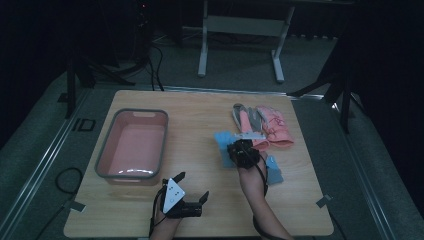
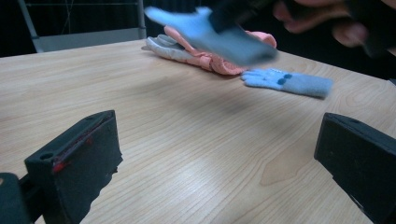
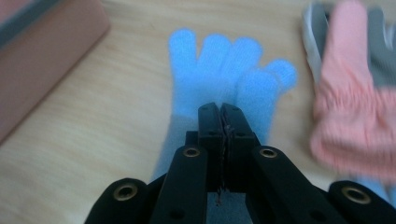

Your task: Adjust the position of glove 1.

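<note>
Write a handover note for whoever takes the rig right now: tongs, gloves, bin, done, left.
Right tongs: shut on a blue glove, lifted off the table near the glove pile.
Left tongs: open, holding nothing, near the front edge.
Second blue glove: flat on the table beside the right hand.
Pink and grey gloves: piled at the far right.
Pink bin: at the left, nothing visible inside.
Done: one blue glove picked up.
Left: probably carry it to the bin, then the other gloves, if sorting into the bin is the aim.
</note>
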Demonstrator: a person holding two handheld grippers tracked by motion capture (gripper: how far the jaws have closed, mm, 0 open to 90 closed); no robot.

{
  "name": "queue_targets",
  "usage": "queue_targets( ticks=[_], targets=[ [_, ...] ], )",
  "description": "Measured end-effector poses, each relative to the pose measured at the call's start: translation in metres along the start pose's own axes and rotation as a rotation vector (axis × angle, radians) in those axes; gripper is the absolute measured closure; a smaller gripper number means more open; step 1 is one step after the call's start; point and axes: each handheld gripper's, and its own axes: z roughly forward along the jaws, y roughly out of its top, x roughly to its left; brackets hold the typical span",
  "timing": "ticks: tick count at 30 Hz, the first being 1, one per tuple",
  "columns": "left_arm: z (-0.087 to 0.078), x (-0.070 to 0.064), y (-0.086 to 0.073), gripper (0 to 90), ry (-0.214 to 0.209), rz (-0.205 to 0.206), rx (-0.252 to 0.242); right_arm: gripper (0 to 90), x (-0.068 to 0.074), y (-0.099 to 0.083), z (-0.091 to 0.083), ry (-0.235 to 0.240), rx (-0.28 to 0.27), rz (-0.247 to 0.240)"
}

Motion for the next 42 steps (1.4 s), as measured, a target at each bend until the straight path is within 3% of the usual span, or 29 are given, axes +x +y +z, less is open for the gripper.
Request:
queue_targets(
  ticks=[3, 5, 8, 13, 19, 29, 31, 33, 36, 40, 42],
  targets=[
    [0.000, 0.000, 0.000, 0.5, 0.001, -0.002, 0.000, 87.9, -0.001, -0.016, -0.002, -0.017, 0.015, 0.030],
    [0.001, 0.000, 0.000, 0.5, 0.000, -0.003, -0.002, 87.9, -0.003, -0.032, -0.004, -0.029, 0.027, 0.079],
    [0.001, 0.000, 0.000, 0.5, 0.001, -0.003, -0.002, 87.8, -0.003, -0.046, -0.002, -0.040, 0.049, 0.096],
    [0.001, 0.000, 0.000, 0.5, 0.001, 0.004, -0.001, 87.8, 0.001, -0.057, 0.006, -0.062, 0.069, 0.070],
    [0.001, 0.000, 0.000, 0.5, -0.001, -0.004, -0.003, 87.5, 0.003, -0.068, 0.021, -0.052, 0.098, 0.072],
    [0.001, 0.000, 0.000, 0.5, -0.002, 0.002, -0.001, 86.5, 0.006, -0.075, 0.030, -0.063, 0.077, 0.091],
    [0.001, 0.000, 0.000, 0.5, -0.002, 0.002, -0.001, 81.8, 0.007, -0.072, 0.026, -0.065, 0.068, 0.065],
    [0.001, 0.000, 0.000, 0.5, -0.003, 0.000, -0.001, 73.8, 0.003, -0.066, 0.023, -0.003, 0.061, 0.045],
    [0.001, 0.000, 0.000, 0.5, -0.002, 0.003, 0.000, 72.1, -0.003, -0.053, 0.014, -0.030, 0.024, -0.039],
    [0.001, 0.000, 0.000, 0.4, -0.005, 0.001, -0.002, 69.3, -0.027, -0.042, -0.003, 0.009, -0.025, -0.156],
    [0.001, 0.000, 0.000, 0.5, -0.006, 0.001, -0.002, 66.9, -0.045, -0.038, -0.009, 0.059, -0.024, -0.206]
  ],
)
